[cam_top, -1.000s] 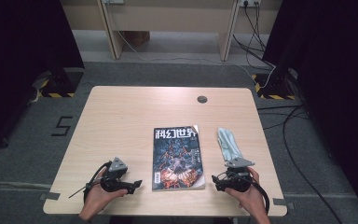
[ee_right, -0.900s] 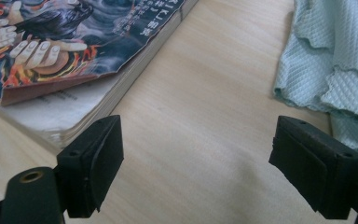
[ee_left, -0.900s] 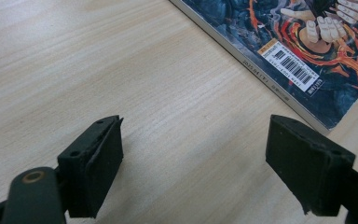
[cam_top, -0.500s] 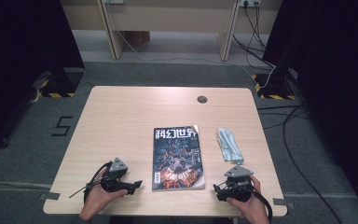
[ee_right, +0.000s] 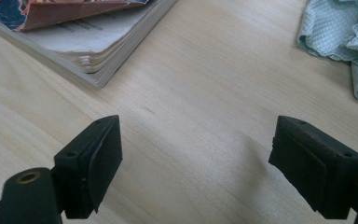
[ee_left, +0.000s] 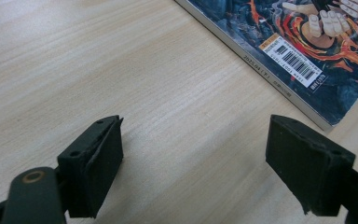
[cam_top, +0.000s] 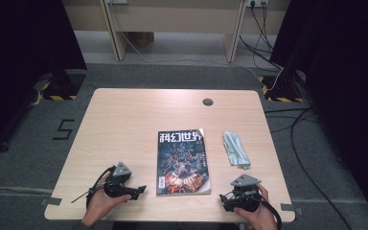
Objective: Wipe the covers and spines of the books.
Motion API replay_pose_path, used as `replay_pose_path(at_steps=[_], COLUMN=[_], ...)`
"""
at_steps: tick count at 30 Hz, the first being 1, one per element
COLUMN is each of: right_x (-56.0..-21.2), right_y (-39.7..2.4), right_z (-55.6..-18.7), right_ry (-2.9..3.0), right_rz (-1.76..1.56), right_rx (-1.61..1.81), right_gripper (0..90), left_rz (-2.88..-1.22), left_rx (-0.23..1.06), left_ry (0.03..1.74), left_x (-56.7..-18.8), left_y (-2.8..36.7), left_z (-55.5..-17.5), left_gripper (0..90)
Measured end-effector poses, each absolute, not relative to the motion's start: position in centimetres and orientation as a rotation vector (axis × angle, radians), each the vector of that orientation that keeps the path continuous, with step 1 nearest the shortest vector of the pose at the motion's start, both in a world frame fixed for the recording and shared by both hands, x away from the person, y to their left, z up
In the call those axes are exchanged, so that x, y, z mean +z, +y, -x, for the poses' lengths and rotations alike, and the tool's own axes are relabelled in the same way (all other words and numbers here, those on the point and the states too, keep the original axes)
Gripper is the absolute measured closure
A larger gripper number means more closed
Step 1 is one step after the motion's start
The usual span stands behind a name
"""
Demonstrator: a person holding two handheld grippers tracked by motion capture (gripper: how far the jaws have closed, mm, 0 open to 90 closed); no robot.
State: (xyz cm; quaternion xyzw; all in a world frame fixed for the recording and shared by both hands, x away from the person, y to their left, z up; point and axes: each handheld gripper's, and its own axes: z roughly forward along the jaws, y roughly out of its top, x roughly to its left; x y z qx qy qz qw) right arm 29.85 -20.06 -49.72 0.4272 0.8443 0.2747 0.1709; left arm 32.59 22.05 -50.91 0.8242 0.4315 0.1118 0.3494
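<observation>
In the high view, a magazine (cam_top: 182, 163) lies flat near the front middle of the table (cam_top: 124, 124), cover up, its title end pointing away from the person. A pale green cloth (cam_top: 235, 149) lies crumpled to its right, apart from it. The left gripper (cam_top: 136, 190) rests on the table at the front left, held in the left hand (cam_top: 101, 203), its tips aimed at the magazine's lower left corner and just short of it. The right gripper (cam_top: 226, 201) sits at the front right in the right hand (cam_top: 258, 215), near the magazine's lower right corner and below the cloth.

In the left gripper view, the left gripper (ee_left: 193, 168) has its jaws spread wide over bare wood, holding nothing. The magazine (ee_left: 307, 42) lies ahead and to the right, spine edge and barcode showing.

In the right gripper view, the right gripper (ee_right: 196, 170) also has its jaws wide apart and empty over the table. The magazine's (ee_right: 79, 32) curled corner is at upper left, the cloth (ee_right: 345, 37) at upper right.
</observation>
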Motion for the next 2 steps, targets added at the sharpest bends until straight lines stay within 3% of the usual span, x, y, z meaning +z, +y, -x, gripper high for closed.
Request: replay_pose_path(at_steps=[2], right_x=[-49.74], right_y=[-20.03], right_z=[-29.85], right_ry=[2.399], right_rz=[-1.212], right_rx=[0.781], right_gripper=[16.7], left_rz=[-2.136], left_rx=[0.288], left_ry=[1.119], left_x=[-50.92], left_y=[22.03], left_z=[-32.6], left_gripper=[18.4])
